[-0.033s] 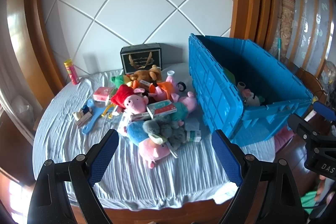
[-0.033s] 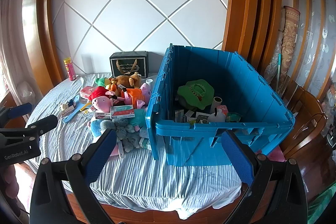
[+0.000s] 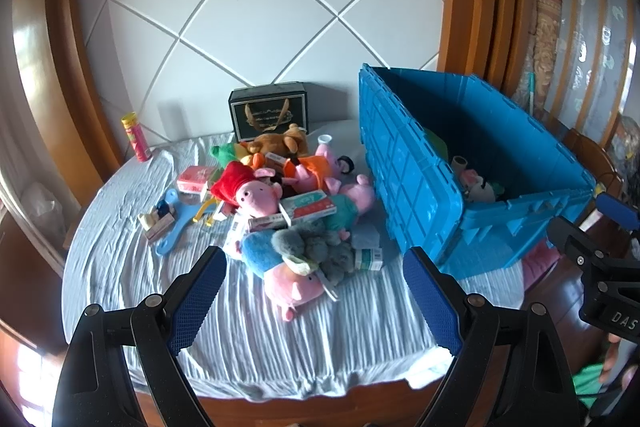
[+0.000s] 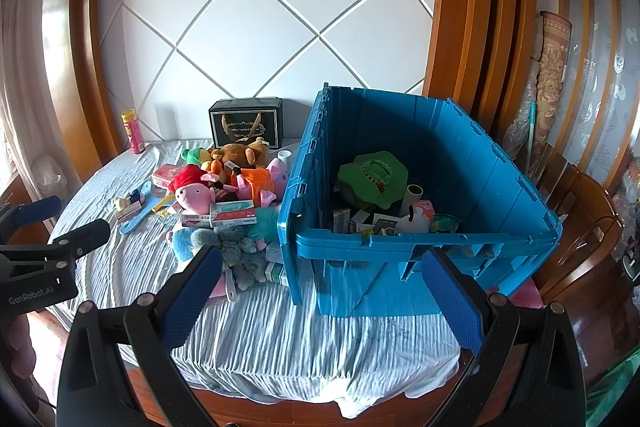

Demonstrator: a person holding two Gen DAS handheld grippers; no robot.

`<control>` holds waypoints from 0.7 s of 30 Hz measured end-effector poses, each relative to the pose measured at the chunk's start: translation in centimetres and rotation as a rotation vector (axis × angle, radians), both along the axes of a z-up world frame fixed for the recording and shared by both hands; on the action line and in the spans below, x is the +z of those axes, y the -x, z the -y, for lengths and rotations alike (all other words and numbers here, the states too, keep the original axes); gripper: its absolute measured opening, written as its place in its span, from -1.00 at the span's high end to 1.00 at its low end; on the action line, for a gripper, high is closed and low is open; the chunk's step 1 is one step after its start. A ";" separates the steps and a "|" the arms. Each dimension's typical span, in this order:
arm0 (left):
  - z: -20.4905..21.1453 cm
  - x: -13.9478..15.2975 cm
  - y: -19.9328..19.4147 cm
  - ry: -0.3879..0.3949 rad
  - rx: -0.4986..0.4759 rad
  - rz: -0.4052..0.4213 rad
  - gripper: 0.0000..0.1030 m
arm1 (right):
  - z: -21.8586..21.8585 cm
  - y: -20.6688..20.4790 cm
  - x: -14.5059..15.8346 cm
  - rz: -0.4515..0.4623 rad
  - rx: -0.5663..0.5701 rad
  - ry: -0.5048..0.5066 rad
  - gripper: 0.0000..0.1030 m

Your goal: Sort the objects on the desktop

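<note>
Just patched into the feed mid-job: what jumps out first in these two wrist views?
The big open blue plastic crate dominates the right side of the cloth-covered table, already holding a green plush cushion and small boxes. Left of it lies a bright heap of toys, with a pink pig plush in a red hat on top and a grey plush at the near edge. Both the left gripper and right gripper hang open and empty.

Bright daylight enters from the left, blowing out the near left corner and casting soft shadows rightward behind the black box [image 3: 268,115] on the white wall [image 3: 248,7]. Both fisheye views bend straight lines strongly and darken to black at the corners. The crate's [image 4: 472,247] interior sits in shade, and focus stays sharp throughout.
</note>
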State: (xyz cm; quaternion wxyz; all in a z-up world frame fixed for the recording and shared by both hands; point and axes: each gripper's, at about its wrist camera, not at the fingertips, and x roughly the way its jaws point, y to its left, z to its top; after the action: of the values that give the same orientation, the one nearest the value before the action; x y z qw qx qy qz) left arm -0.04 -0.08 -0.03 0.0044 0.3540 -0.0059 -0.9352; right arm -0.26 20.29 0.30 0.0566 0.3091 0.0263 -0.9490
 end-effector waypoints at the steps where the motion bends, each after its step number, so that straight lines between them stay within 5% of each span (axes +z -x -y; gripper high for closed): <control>1: 0.1 0.0 0.0 -0.002 0.000 0.000 -0.76 | 0.1 0.0 0.0 0.001 -0.001 0.000 -0.98; 21: -0.1 -0.1 0.2 0.009 -0.010 -0.005 -0.76 | 0.1 0.3 -0.4 0.005 -0.007 0.001 -0.98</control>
State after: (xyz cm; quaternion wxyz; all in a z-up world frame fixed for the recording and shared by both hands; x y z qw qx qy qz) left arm -0.19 0.04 -0.11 0.0014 0.3518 -0.0121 -0.9360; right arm -0.57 20.14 -0.07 0.0537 0.3118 0.0247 -0.9483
